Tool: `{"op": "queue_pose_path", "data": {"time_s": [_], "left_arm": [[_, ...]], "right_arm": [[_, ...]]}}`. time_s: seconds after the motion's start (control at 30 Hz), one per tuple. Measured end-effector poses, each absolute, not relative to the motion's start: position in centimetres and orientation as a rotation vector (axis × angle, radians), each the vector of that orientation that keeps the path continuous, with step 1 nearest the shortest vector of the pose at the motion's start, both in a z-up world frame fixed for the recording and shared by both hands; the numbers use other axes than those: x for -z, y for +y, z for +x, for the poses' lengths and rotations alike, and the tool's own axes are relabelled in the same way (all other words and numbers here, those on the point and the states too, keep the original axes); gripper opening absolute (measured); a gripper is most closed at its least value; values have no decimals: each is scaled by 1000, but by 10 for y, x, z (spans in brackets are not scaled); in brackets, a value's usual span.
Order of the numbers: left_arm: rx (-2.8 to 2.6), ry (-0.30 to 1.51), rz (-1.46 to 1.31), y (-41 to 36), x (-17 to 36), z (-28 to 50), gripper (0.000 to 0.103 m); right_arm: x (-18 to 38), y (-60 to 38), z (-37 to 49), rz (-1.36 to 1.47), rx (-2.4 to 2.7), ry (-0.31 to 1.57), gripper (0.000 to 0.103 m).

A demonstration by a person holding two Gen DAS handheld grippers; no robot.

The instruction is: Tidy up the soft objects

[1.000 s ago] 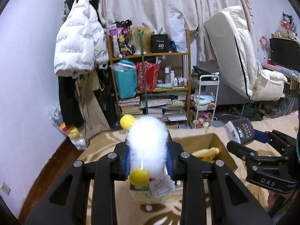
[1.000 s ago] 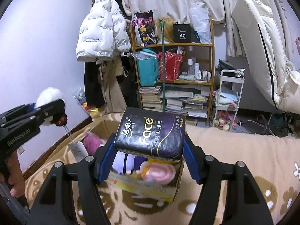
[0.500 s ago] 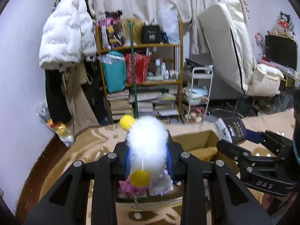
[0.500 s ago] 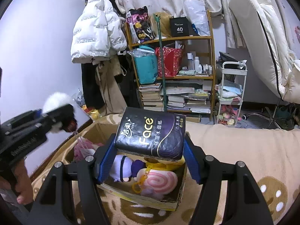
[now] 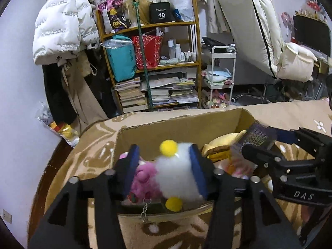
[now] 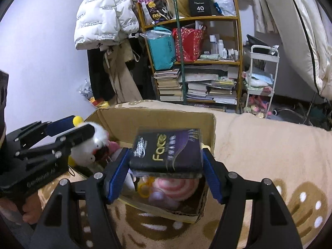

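My left gripper is open over the cardboard box. A white fluffy toy with yellow pompoms lies between its pads, against the right pad and apart from the left one. A pink plush lies beside it in the box. My right gripper holds a dark "Face" tissue pack between its blue pads, over the box. A pink swirl toy and a yellow ring lie below the pack. The left gripper shows in the right wrist view, the right gripper in the left wrist view.
The box stands on a beige patterned blanket. Behind are a wooden shelf with books and bags, a white trolley, a white puffer jacket on the wall and an upright mattress.
Both grippers came down toward the box. The left gripper's jaws opened wide and the white toy now sits low in the box. The tissue pack tilted forward and lower.
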State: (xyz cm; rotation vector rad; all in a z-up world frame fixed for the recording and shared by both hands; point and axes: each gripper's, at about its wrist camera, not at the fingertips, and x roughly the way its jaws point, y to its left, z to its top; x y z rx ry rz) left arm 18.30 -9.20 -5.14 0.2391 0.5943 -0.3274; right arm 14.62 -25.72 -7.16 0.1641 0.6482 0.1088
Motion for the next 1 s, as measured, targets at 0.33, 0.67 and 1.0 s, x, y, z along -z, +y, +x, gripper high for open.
{"op": "queue_pose_path", "data": {"time_s": [0.33, 0.67, 1.0], "left_arm": [[273, 585, 190, -73, 26, 158, 81], [249, 544, 148, -46, -8, 108, 98], [175, 442, 141, -14, -39, 45, 102]], "right_arm": [[52, -260, 129, 128, -100, 626, 103], [9, -261, 83, 134, -92, 548, 103], [-29, -259, 26, 97, -91, 467, 103]]}}
